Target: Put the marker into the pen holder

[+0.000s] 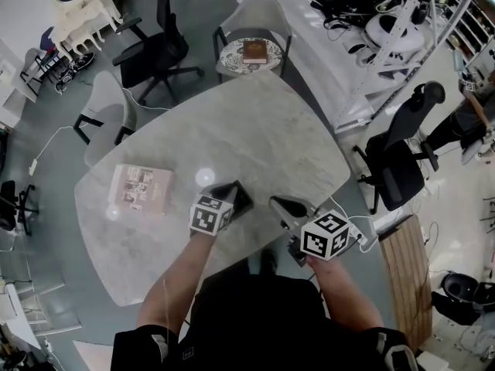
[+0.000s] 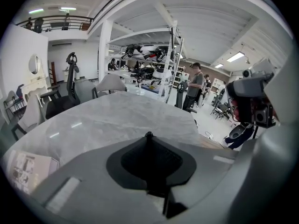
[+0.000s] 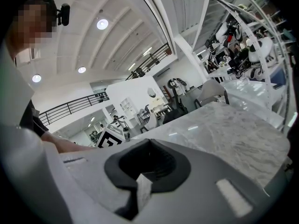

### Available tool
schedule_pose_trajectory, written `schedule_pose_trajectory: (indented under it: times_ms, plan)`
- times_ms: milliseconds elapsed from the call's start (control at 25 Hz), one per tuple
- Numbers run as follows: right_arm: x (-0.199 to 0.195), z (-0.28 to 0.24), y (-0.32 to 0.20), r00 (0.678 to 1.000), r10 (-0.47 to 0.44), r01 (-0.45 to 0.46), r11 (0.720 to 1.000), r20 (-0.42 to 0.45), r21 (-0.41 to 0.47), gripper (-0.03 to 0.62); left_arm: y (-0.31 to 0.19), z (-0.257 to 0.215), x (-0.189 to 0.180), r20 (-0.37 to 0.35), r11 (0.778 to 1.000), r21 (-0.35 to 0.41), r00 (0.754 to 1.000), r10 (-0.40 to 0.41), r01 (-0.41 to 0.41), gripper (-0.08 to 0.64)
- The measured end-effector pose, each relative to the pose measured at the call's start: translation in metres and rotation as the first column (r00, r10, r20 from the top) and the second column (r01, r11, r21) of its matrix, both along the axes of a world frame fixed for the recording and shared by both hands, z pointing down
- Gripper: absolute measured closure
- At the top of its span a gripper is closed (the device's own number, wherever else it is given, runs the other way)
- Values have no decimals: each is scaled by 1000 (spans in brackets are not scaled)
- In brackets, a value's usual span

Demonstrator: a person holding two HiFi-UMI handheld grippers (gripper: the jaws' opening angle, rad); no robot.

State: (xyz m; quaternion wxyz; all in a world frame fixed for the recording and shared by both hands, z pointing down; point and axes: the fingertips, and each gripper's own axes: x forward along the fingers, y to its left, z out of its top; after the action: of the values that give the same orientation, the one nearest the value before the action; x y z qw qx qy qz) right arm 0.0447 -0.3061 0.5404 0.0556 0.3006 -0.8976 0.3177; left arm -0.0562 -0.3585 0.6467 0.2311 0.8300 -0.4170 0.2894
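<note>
Head view gives us a pale marble table from above; we hold both grippers over its near edge, side by side and apart, their tips leaning toward each other. The left gripper sits a little left of the middle; the right gripper sits just right of it.

Left gripper view shows its jaws pressed together with nothing between them; right gripper view shows the same, jaws closed and holding nothing.

A booklet lies flat on the left part of the table, near the left gripper but not touching it. Beyond the far edge stands a grey chair with a book on its seat; a black chair stands to its left; another black chair stands off the right edge.

We cannot tell where the marker or the holder is; none of our views shows them.
</note>
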Motion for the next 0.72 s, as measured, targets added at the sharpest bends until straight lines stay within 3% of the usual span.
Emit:
schedule_pose_trajectory:
  times_ms: [520,720]
  plan:
    - [5,-3,11,999,-31,31,999,-8,9,589,2,-3,5,-6,1000,20,1000,-1,1,486]
    - [8,-1,11,1000,-22,22,1000,-3,1,589,-6,-3,4,29,1000,23,1000,-2,2,463]
